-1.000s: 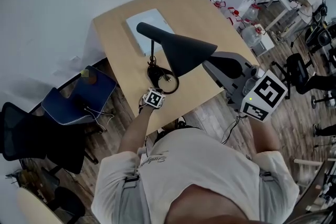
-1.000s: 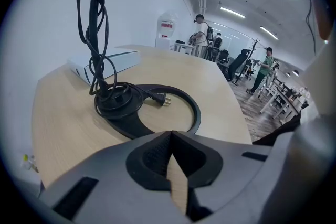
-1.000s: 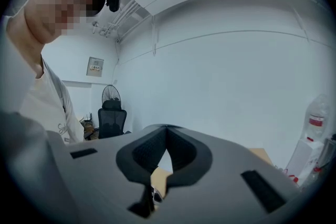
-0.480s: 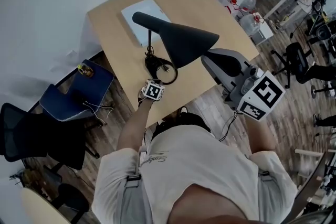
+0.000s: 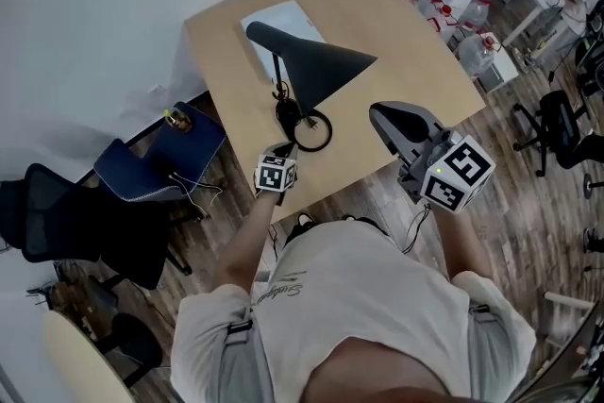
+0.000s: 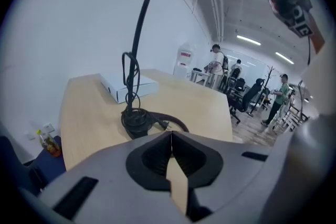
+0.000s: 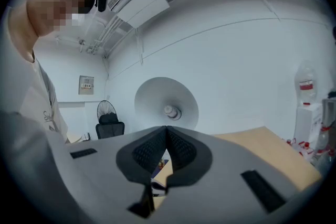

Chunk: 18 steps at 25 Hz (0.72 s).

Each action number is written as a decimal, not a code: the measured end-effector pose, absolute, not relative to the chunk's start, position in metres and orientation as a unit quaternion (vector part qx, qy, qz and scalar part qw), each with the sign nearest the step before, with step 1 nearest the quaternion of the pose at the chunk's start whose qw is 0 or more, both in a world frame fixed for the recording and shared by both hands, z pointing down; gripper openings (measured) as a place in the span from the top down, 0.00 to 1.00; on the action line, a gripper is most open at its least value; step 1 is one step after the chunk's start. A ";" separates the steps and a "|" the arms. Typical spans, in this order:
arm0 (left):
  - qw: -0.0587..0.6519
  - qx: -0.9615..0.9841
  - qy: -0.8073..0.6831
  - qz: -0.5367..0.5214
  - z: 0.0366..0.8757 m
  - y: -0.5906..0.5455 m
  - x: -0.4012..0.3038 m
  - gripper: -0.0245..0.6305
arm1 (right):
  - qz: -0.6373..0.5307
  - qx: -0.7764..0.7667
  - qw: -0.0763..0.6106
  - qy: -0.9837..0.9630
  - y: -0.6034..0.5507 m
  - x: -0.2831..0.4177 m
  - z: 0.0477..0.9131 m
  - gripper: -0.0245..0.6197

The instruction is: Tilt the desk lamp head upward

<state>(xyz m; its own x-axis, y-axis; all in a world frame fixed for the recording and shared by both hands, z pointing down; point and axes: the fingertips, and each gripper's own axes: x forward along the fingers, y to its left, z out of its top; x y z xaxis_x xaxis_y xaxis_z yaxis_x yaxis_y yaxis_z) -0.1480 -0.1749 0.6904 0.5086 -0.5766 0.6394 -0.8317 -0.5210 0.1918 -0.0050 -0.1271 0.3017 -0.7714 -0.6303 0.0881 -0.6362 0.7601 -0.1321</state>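
Note:
The black desk lamp stands on the wooden table. Its cone head points toward me, and its ring base with a coiled cord lies near the front edge. My left gripper is shut and empty, just short of the base. In the left gripper view the stem rises up to the head. My right gripper is shut and empty, apart from the head, to its right and nearer me. The right gripper view looks into the white inside of the head with its bulb.
A white flat box lies on the table behind the lamp. A blue chair and a black chair stand left of the table. Water bottles, office chairs and people are at the far right.
My right gripper, whose tip was against the lamp head's rim, has drawn back and now hangs apart from it. The left gripper has stayed by the base.

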 end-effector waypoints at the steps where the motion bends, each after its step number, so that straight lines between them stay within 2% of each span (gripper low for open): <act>1: 0.250 0.833 -0.431 0.240 0.676 -0.172 -0.145 0.94 | 0.087 0.335 0.017 -0.938 -0.126 0.000 0.308 0.97; 10: 0.207 0.847 -0.472 0.132 0.541 -0.136 -0.096 0.94 | 0.098 0.279 0.021 -0.955 -0.104 0.026 0.367 0.97; 18: 0.178 0.839 -0.501 0.117 0.496 -0.088 -0.071 0.94 | 0.074 0.241 0.040 -0.967 -0.071 0.027 0.400 0.97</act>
<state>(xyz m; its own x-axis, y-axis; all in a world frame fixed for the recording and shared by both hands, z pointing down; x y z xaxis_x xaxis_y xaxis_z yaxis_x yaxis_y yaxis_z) -0.0706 -0.0877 0.4964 0.4698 -0.7993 0.3747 -0.8826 -0.4341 0.1807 0.0273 -0.0707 0.4001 -0.8802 -0.4610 0.1132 -0.4728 0.8724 -0.1237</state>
